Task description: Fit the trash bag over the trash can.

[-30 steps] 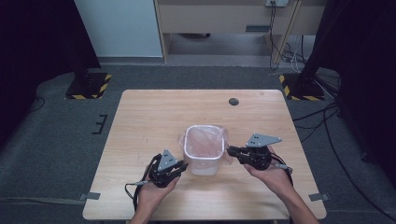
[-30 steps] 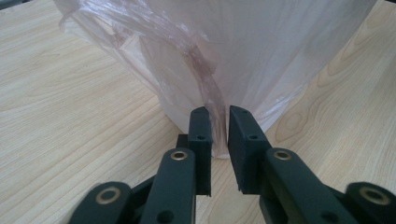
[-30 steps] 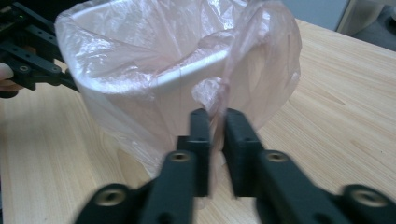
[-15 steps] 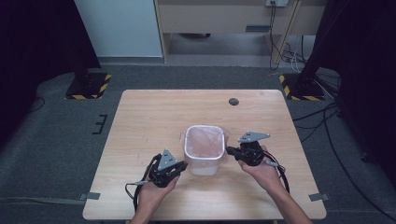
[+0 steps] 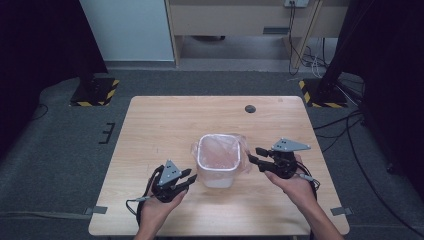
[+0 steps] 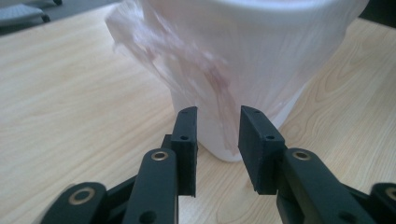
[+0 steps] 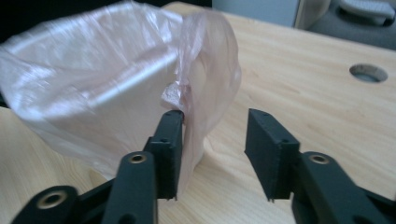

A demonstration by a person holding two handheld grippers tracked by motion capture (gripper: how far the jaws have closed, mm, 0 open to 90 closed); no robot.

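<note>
Pink-tinted plastic film, a thin bag (image 5: 220, 150), lines a small white bin (image 5: 217, 172) that stands upright near the middle of the wooden counter (image 5: 160, 125), slightly toward the person's side. The bag's edge is folded over the bin's rim and hangs loosely down the outside, bulging out on the right side of the bin in the high view.

On the bin's left, the left hand-held gripper (image 5: 187, 179) rests low over the counter, aimed at the lower part of the bin's wall. In the left gripper view its jaws have just been opening and now stand a modest gap apart; a hanging fold of the bag (image 6: 219, 93) and the bin's base (image 6: 224, 140) lie just beyond the tips, and the pads press on nothing.

On the bin's right, the right hand-held gripper (image 5: 252, 156) points at the bag's loose overhang. In the right gripper view its jaws have also just been opening and are now moderately parted; a crumpled flap of the film (image 7: 205, 84) touches the tip of one finger (image 7: 170, 135), while the other finger (image 7: 268, 144) stands clear of it, so the film is not clamped.

A round dark hole (image 5: 250, 108) sits in the counter toward its far edge, well apart from the bin.
</note>
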